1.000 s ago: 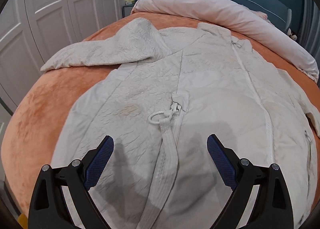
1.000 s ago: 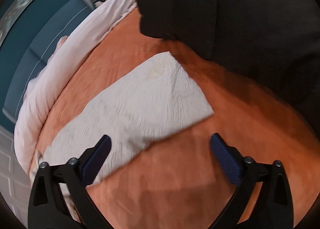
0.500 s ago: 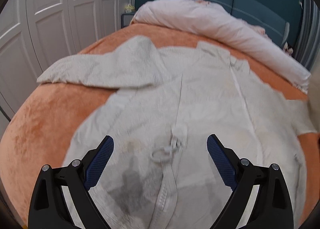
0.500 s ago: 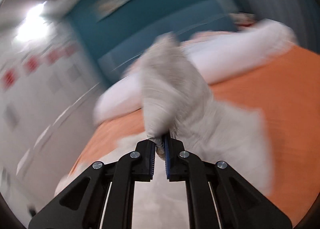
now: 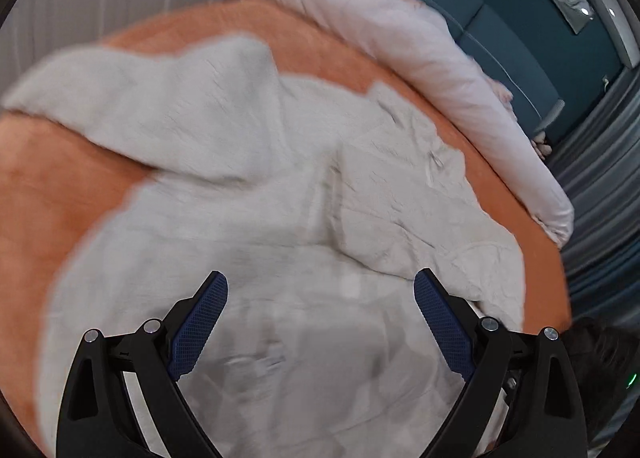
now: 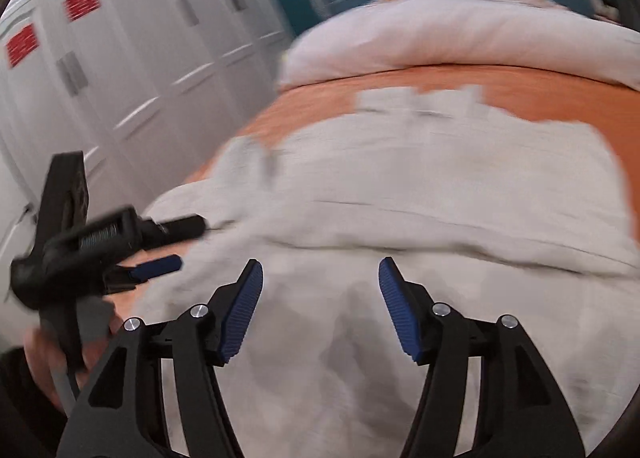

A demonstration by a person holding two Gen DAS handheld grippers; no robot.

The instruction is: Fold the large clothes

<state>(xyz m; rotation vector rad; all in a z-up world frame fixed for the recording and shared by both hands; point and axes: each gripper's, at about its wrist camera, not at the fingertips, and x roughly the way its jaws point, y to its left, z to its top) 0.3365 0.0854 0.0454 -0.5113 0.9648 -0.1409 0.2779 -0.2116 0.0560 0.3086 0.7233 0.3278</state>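
Both views are smeared with blur, so we cannot make out the zipper or seams of the pale garment [image 5: 280, 217], which lies spread on the orange bed [image 5: 52, 185]; its lower edge is cut off by the frame at 6 o'clock. In the left wrist view one sleeve [image 5: 160, 113] stretches toward 10 o'clock, and a folded-over flap [image 5: 400, 209] lies at 2 o'clock; the left hand-held gripper [image 5: 320, 322] hangs released above the cloth, nothing between its jaws. Only the right wrist view shows the white wardrobe doors [image 6: 120, 57] at 10 o'clock and, at 8 o'clock, the left tool seen from the side in a hand [image 6: 48, 362]. There the right hand-held gripper [image 6: 320, 306] is opening over the garment, empty. A rolled pinkish duvet [image 6: 460, 37] lies at 12 o'clock.
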